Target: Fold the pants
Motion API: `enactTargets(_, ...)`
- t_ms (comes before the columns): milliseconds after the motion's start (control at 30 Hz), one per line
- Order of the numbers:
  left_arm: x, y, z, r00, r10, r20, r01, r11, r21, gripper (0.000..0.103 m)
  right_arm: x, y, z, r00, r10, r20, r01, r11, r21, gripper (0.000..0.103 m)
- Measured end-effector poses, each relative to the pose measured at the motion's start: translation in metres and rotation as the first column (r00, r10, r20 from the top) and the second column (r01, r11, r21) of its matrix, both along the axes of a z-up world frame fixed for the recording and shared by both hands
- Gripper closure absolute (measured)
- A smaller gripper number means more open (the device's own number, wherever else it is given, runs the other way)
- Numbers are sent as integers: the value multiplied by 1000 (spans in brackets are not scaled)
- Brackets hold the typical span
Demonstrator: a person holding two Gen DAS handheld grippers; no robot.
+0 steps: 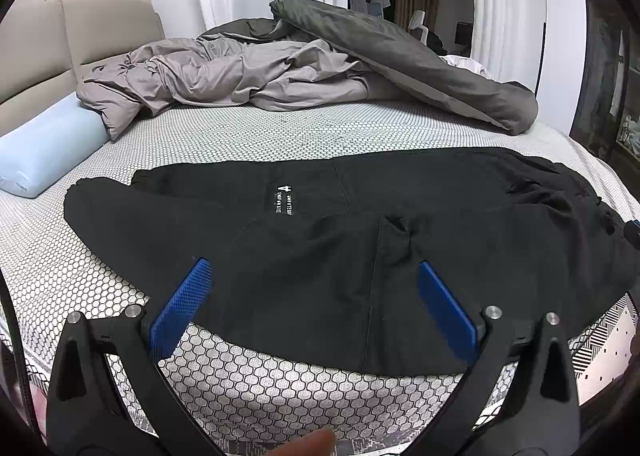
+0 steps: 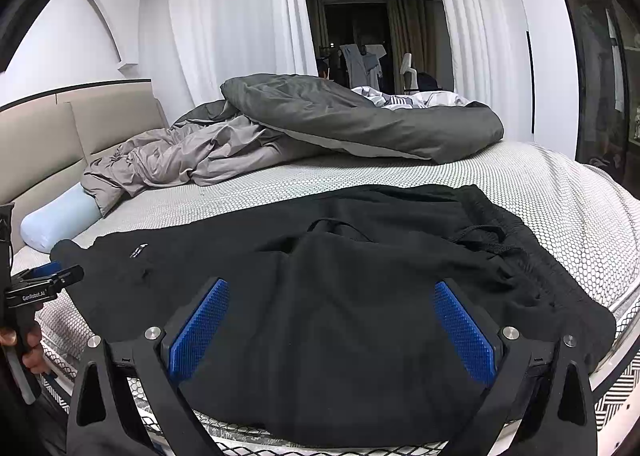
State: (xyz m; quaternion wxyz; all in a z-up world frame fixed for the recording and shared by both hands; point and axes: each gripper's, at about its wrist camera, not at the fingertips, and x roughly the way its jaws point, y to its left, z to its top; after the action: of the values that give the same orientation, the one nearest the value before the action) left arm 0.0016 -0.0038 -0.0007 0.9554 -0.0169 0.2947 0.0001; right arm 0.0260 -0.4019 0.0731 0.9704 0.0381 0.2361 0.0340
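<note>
A: The black pants (image 1: 320, 240) lay spread across the near part of the bed (image 1: 240, 128), waistband and drawstring to the right, leg ends to the left by the blue pillow (image 1: 48, 148); one layer was already lapped over the other.

B: And both tongs gaped wide; the left gripper (image 1: 316, 296) hovered over the near edge of the cloth with nothing between its blue pads (image 1: 184, 304); the right gripper (image 2: 332, 320) did likewise nearer the waist, holding nothing.

A: So the risk, as I judged it, was the pinch; dark cloth on dark cloth hid the edges; a grab could have caught only the top layer and pulled the fold apart.

B: Or caught the patterned bed cover under it; the near hem sat right at the mattress edge, so a tug towards the person could have dragged the pants off the bed.

A: The loose drawstring (image 2: 476, 236) could have snagged too; uneven lifts from the two sides would have skewed the crease.
</note>
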Motion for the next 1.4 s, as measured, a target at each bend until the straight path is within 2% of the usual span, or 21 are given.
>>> enactTargets(1400,1,5,-1,1000,6,-6,-6,1000,-15,1,3,3,-2,1000,5,-6,-5,1000,3,0)
